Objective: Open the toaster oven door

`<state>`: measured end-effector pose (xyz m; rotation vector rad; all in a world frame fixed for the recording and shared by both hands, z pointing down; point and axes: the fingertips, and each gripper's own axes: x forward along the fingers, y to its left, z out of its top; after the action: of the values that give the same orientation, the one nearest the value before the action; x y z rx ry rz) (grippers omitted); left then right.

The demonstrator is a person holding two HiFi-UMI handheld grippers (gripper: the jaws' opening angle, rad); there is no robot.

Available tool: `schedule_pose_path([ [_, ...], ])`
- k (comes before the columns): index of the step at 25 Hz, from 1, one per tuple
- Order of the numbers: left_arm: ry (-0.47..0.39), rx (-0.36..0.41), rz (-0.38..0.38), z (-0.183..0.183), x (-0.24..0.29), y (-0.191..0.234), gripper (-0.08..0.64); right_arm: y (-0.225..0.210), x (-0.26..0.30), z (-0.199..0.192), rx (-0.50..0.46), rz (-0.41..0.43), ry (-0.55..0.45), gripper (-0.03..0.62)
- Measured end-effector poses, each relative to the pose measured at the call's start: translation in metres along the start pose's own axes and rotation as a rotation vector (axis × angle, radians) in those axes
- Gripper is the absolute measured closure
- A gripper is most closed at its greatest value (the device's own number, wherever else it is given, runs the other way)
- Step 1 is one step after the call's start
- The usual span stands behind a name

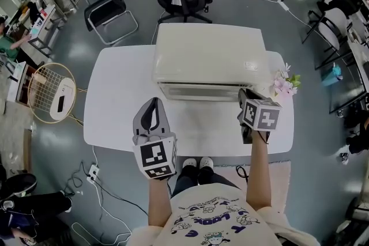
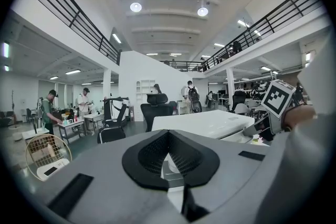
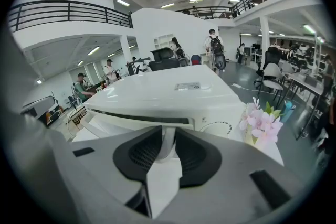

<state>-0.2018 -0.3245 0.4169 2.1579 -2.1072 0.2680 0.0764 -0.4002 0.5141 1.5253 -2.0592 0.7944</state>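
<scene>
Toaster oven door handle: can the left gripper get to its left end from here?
Probably yes, once its shut jaws open. The left gripper hovers over the white table in front of the door handle of the cream toaster oven, nothing between; the right gripper grips only its right end.

The oven (image 1: 207,52) is a cream-white box with rounded corners and a small label on its flat top. It stands upright at the table's (image 1: 115,101) back edge, midway along it, with its front facing the table's near edge. The door (image 1: 199,91) fills most of that front and stands near upright, with a narrow dark gap along its top edge. A white handle (image 3: 167,143) juts out from the door. A ringed dial (image 3: 216,126) sits to the door's right.
</scene>
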Motion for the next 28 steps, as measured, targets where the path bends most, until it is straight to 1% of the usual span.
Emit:
schedule_pose_path([
  [14, -0.002, 0.007, -0.032, -0.005, -0.024, -0.001, 0.557, 0.007, -0.024, -0.038, 0.002, -0.014, 0.023, 0.523],
  [28, 0.003, 0.014, -0.095, -0.013, -0.045, -0.015, 0.557, 0.012, -0.049, -0.112, 0.016, -0.022, 0.109, 0.526],
])
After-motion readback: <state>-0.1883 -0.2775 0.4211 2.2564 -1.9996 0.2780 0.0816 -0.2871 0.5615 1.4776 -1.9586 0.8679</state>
